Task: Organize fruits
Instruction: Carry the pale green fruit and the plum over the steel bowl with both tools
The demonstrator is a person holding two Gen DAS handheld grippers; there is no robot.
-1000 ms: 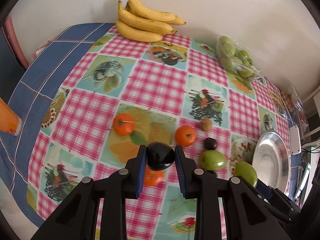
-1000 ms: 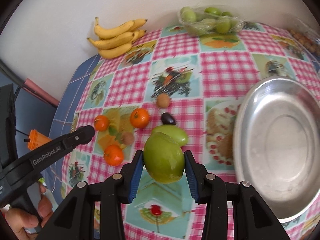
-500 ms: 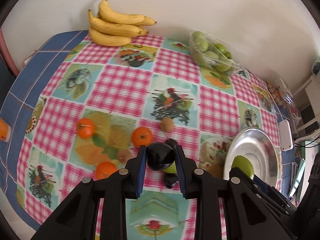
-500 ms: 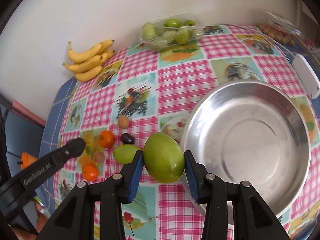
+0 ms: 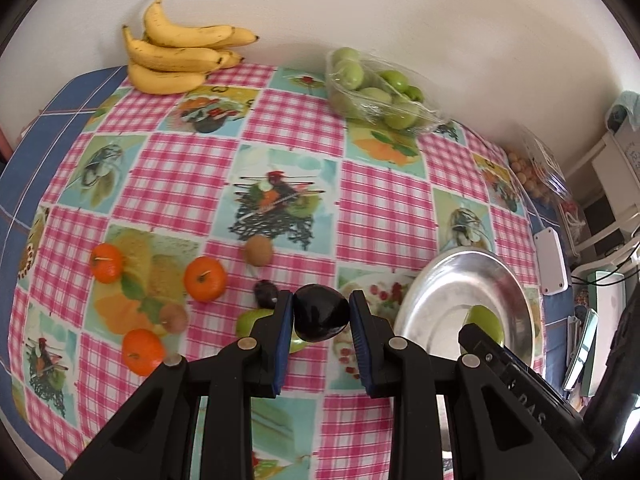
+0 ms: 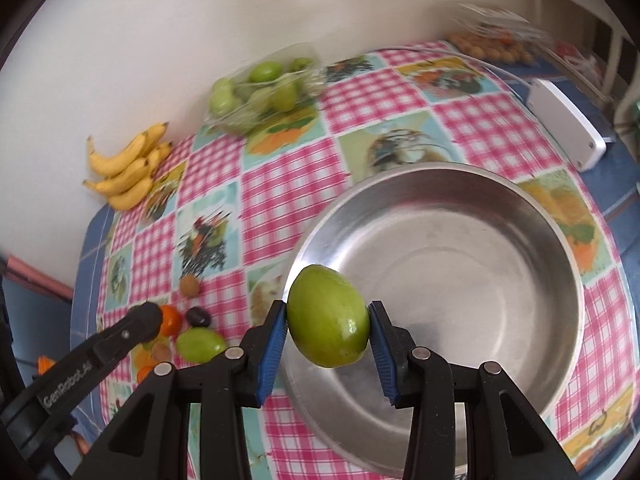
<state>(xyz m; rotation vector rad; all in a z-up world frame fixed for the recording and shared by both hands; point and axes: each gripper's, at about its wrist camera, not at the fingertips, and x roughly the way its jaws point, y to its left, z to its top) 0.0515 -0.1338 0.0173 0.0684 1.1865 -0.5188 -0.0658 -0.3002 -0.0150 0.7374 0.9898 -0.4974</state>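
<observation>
Both of your grippers have travelled across the table toward the steel bowl (image 6: 460, 208) over the last second. Your right gripper (image 6: 327, 322), clamped on the green mango (image 6: 327, 316), now hangs over the bowl's near rim where before it was over the cloth. Your left gripper (image 5: 321, 312) grips the dark plum (image 5: 320, 312), just short of the bowl (image 5: 432, 292). Judgement: both fruits are nearly ready to drop; several fruits remain loose on the table.

My claws (image 5: 322, 314) (image 6: 327, 322) are black plastic, with ribbed blue pads (image 6: 275, 338), silver screws (image 5: 245, 344) and white "GenRobot.AI" lettering.
</observation>
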